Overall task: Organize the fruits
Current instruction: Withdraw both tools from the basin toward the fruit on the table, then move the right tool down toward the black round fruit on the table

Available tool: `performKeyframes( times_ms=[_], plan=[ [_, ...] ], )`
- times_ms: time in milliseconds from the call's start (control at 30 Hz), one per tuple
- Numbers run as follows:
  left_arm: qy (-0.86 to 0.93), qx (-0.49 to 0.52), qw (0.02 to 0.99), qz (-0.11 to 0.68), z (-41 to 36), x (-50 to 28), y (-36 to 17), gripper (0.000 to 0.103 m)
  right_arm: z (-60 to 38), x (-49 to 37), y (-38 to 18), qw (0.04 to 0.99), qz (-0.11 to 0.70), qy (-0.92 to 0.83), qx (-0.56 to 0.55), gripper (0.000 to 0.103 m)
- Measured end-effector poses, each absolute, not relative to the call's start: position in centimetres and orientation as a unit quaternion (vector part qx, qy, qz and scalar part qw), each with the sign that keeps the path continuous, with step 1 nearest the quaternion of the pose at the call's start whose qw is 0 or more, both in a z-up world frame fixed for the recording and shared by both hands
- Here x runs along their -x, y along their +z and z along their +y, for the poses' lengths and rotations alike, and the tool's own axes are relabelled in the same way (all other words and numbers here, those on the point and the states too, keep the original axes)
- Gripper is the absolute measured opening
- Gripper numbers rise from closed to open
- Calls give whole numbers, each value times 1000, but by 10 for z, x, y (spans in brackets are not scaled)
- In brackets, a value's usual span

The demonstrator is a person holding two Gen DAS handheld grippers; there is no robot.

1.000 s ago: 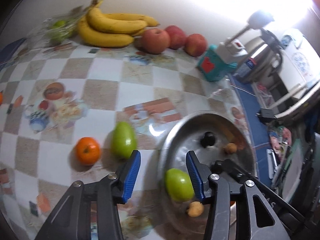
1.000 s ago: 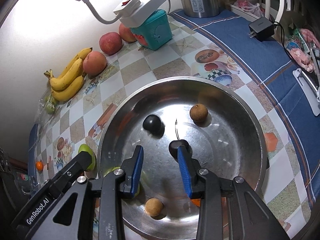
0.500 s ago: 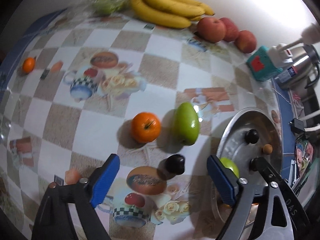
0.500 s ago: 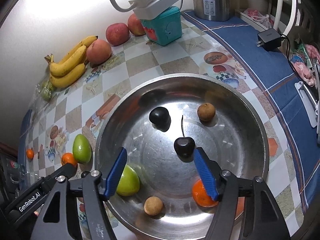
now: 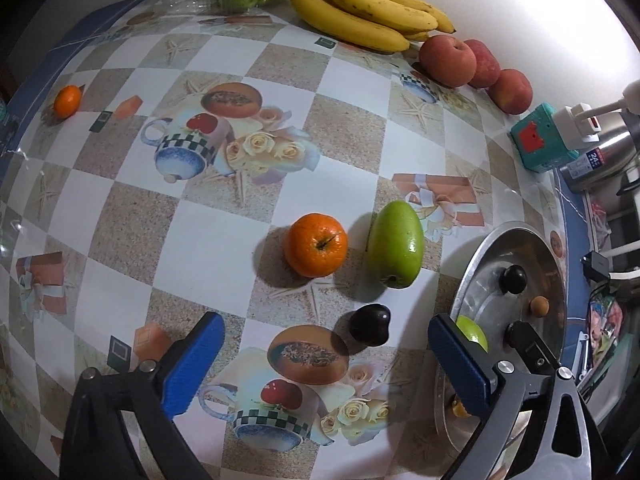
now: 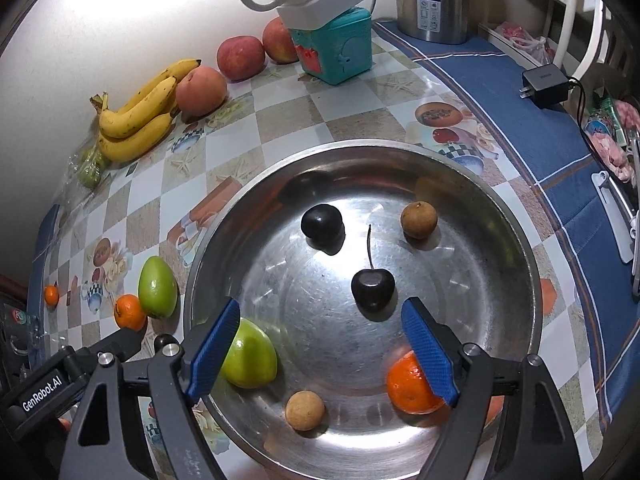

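Spreading and empty, both grippers' fingers have released: right gripper point(image 6: 320, 344) leaves a stemmed cherry point(image 6: 373, 289) at the steel basin's point(image 6: 516, 248) centre, left gripper point(image 5: 324, 360), newly swung desk-ward, frames a dark cherry point(image 5: 370, 324) at twelve o'clock.

Right gripper point(image 6: 320, 350) over steel bowl point(image 6: 516, 240), jaws opening, nothing between pads. Stemmed cherry point(image 6: 373, 289) lies mid-bowl just beyond fingertips; green apple point(image 6: 250, 356) at bowl's left rim, orange point(image 6: 410, 388) near front rim.

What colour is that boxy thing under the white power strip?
Teal, with a red patch: the small teal box, clearest in the right wrist view.
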State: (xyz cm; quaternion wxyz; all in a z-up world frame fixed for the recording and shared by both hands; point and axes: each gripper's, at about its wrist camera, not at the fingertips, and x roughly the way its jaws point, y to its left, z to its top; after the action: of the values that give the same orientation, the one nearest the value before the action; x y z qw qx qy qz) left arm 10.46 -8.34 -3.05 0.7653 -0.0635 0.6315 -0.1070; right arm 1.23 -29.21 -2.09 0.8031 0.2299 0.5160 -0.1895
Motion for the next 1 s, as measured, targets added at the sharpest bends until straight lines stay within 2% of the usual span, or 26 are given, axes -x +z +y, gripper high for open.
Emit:
performKeyframes(
  times_ms=[33,67,100,767,1000],
  plan=[
    [-105,62,766,631,-82,-105,-31,103,-292,-12,-21,803,516,-189,-229,85],
    [-103,60,767,630,-81,-105,-30,103,-292,-13,-21,803,517,-189,-229,96],
    [-101,59,768,630,-81,-105,-31,103,-292,-13,-21,802,518,-191,-228,103],
    [-69,83,783,613,-27,-124,-14,103,-275,-19,-15,818,511,-156,-214,103],
    [-44,48,803,592,-12,-128,-3,103,-237,-31,-4,838,504,-95,-188,103]
  ],
)
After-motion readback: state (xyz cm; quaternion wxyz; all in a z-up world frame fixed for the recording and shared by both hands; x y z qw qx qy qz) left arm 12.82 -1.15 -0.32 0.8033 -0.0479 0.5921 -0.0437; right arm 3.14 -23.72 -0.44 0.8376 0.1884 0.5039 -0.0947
